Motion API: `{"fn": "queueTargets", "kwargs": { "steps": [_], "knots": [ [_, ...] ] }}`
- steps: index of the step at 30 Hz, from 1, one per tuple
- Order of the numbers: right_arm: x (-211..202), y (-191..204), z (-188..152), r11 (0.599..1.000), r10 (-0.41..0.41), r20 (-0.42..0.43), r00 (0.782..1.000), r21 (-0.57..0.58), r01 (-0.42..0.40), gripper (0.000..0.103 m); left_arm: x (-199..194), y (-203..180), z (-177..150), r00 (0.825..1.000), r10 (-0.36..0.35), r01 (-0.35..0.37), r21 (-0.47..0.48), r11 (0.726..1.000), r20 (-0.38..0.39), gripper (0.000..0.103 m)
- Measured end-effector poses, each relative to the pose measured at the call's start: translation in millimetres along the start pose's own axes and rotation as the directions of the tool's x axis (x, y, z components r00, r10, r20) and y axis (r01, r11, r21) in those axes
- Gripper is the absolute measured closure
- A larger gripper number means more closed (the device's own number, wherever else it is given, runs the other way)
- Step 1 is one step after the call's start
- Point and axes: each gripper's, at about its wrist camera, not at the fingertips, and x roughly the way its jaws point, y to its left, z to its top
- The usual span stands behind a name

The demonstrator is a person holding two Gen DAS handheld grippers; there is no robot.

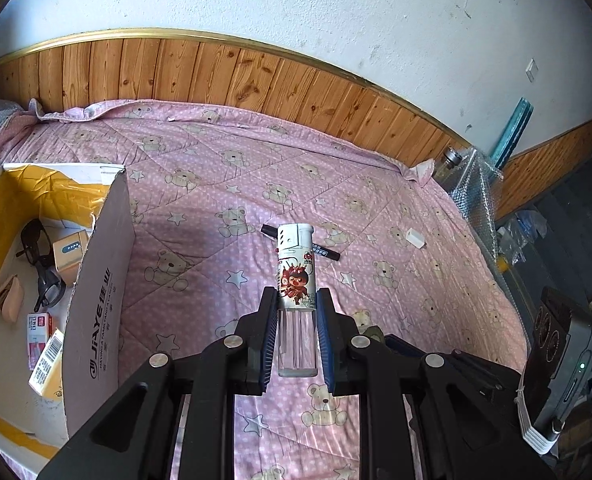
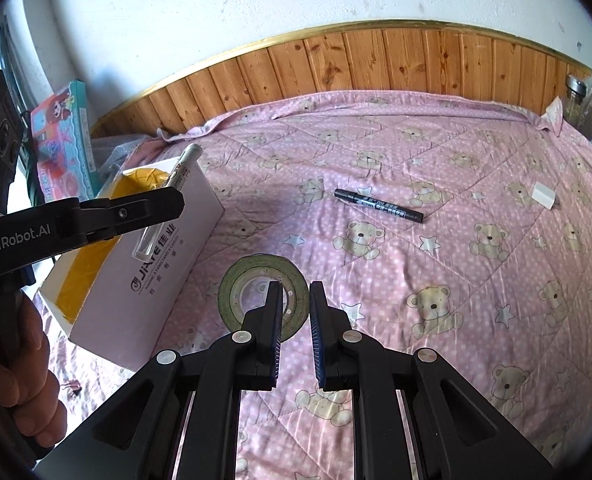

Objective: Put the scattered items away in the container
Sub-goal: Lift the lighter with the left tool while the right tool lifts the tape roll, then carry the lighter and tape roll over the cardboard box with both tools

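Observation:
My left gripper is shut on a white lighter with a cartoon print and a clear base, held upright above the pink bear quilt. In the right wrist view that lighter hangs over the open white cardboard box. My right gripper stands open low over the right rim of an olive tape roll; whether it touches is unclear. A black marker and a white eraser lie further out on the quilt.
The box holds dark glasses, small cartons and packets. A binder clip lies by the box's near corner. A hand grips the left tool. The wooden wall panel borders the bed; bubble wrap at the right.

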Motion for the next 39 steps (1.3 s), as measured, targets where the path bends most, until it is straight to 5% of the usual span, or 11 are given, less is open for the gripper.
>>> {"fn": "queueTargets", "kwargs": {
  "steps": [39],
  "knots": [
    [-48, 79, -4, 0.991, 0.036, 0.075, 0.997, -0.133, -0.026, 0.089, -90, 14, -25, 0.991, -0.028, 0.033, -0.042, 0.999, 0.130, 0.083]
  ]
}}
